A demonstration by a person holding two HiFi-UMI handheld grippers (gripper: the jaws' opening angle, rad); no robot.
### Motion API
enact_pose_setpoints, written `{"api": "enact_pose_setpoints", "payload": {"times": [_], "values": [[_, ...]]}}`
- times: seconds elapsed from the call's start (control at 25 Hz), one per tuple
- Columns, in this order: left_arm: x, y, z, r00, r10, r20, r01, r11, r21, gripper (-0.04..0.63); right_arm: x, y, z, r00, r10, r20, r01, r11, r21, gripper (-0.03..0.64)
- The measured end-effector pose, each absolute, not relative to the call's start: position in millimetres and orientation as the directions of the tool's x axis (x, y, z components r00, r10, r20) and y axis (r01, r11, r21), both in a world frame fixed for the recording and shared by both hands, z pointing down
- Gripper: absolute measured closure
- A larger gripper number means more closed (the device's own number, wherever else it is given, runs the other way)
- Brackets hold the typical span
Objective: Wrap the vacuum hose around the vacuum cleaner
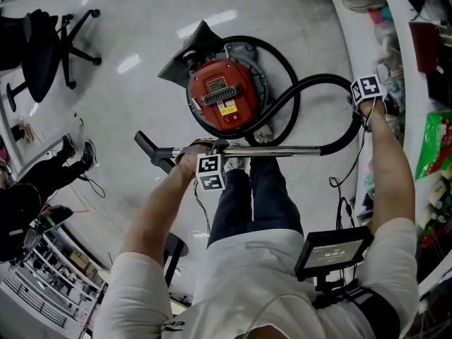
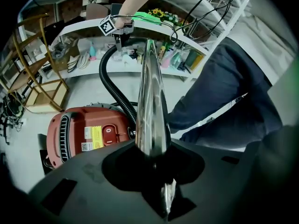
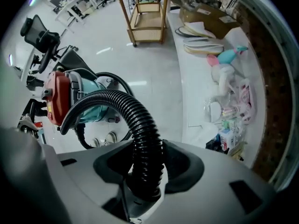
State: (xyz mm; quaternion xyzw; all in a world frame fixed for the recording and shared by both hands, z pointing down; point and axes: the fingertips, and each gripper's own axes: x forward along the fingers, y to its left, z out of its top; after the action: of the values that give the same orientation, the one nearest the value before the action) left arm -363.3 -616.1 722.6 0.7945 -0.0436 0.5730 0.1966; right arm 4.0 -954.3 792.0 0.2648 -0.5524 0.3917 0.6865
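A red canister vacuum cleaner [image 1: 224, 97] sits on a pale floor [image 1: 141, 41]. Just on the person's side of it, the left gripper [image 1: 203, 149] has its jaws clamped on the chrome wand [image 1: 282, 150], which lies level. To the cleaner's right, the right gripper [image 1: 366, 110] is closed around the black ribbed hose [image 1: 311, 83], which curves round the cleaner and arcs out to the wand.

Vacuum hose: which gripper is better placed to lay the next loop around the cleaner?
Right, probably. The right gripper grips the flexible hose, whose loop already curves toward the vacuum cleaner. The left gripper grips the rigid metal wand, which cannot bend around it.
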Motion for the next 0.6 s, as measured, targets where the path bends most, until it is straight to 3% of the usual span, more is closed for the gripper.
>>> {"api": "enact_pose_setpoints", "payload": {"times": [0.6], "values": [[-396.8,-635.0,721.3,0.352,0.082,0.932,-0.450,-0.859,0.245,0.471,-94.7,-1034.0,781.6,0.127,0.128,0.984,-0.658,0.753,-0.012,0.437]]}}
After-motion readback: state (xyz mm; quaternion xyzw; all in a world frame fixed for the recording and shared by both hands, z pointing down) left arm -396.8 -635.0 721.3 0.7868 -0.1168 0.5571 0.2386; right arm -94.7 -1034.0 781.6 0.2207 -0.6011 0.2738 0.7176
